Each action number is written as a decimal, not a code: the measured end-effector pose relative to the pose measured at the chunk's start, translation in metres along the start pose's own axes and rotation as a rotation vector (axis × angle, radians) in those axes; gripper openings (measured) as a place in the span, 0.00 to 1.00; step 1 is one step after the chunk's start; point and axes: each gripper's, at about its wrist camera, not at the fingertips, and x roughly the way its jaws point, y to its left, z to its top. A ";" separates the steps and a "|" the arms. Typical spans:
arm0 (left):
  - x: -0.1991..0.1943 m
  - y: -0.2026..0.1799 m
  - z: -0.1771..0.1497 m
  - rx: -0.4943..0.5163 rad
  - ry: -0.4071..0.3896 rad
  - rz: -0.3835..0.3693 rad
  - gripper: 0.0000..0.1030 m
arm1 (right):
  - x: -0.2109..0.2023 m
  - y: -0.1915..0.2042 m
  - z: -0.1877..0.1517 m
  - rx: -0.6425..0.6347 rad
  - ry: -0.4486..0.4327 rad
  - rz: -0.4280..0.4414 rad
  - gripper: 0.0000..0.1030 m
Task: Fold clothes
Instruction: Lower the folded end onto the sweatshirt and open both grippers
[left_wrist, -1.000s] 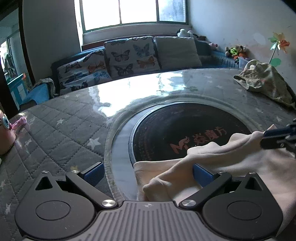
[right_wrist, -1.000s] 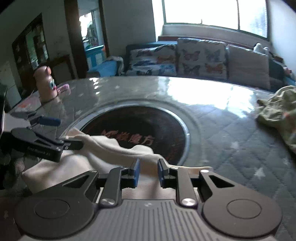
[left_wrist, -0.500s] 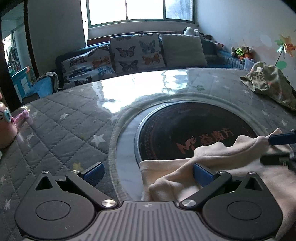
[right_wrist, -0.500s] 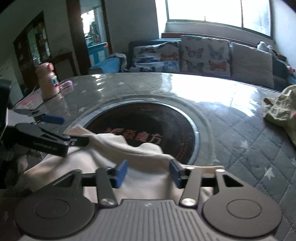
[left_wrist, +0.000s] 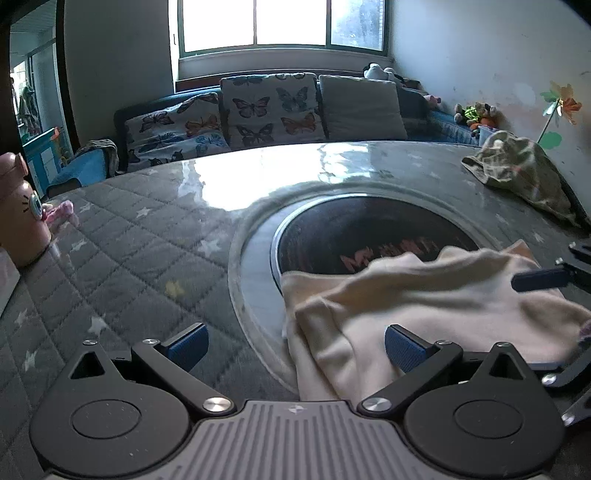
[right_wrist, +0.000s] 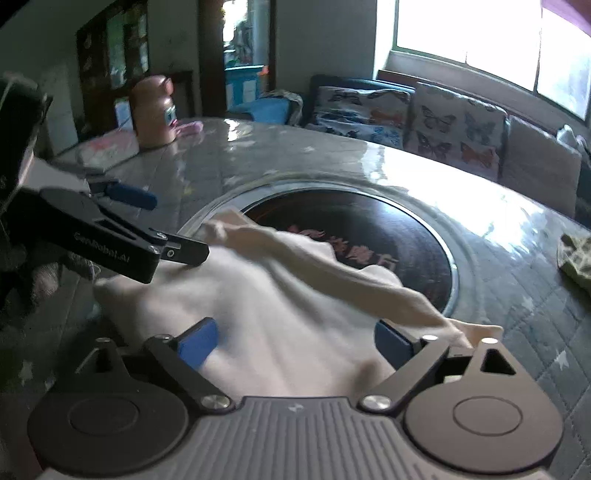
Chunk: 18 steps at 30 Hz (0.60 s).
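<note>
Your right gripper (right_wrist: 293, 343) has just spread its jaws and released the cream garment (right_wrist: 280, 310), which lies part-folded at the table's (left_wrist: 155, 236) near edge over the dark round inset (left_wrist: 369, 229), and your left gripper (left_wrist: 295, 349) gapes empty, presumably so the fold settles.

**Both jaws wide**

Your left gripper (left_wrist: 293, 345) stood wide apart, angled downward, gripping nothing. Your right gripper (right_wrist: 295, 341) had just been opening, its blue pads (right_wrist: 197, 341) spread wide and pressing on nothing, with pale cloth lying loose between them.
</note>
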 end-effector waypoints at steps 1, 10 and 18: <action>-0.003 -0.001 -0.004 0.001 0.000 -0.003 1.00 | 0.000 0.005 -0.001 -0.016 -0.003 -0.011 0.94; -0.016 0.000 -0.027 -0.011 -0.010 0.009 1.00 | -0.006 0.027 -0.009 -0.073 -0.026 -0.014 1.00; -0.019 0.003 -0.029 -0.025 -0.014 0.012 1.00 | -0.028 0.018 -0.012 -0.032 -0.067 -0.052 1.00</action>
